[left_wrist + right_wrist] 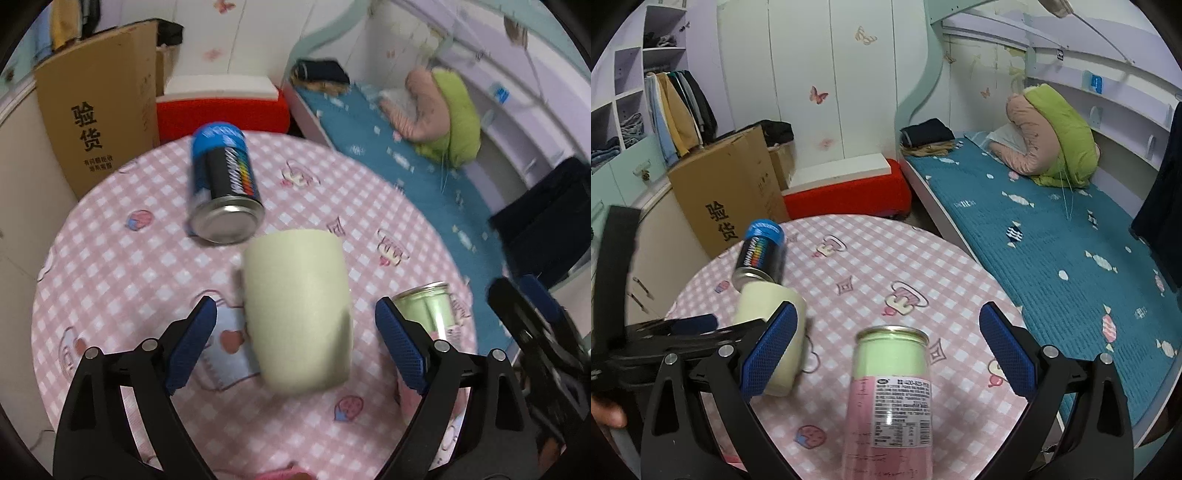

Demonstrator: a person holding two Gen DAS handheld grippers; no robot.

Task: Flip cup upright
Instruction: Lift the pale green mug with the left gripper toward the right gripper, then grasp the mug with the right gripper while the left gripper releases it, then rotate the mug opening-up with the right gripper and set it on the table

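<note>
Both claws apart | cup (297,310) (upside down) between left claw (295,341) fingers, untouched

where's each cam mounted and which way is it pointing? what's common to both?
Left wrist: on the left tool, facing forward and down at the pale cup between its open fingers; right tool shows at right.
Right wrist: on the right tool, facing across the table toward the bed; left tool at left.
Shared: cup, blue can, green-pink can, cardboard box.
</note>
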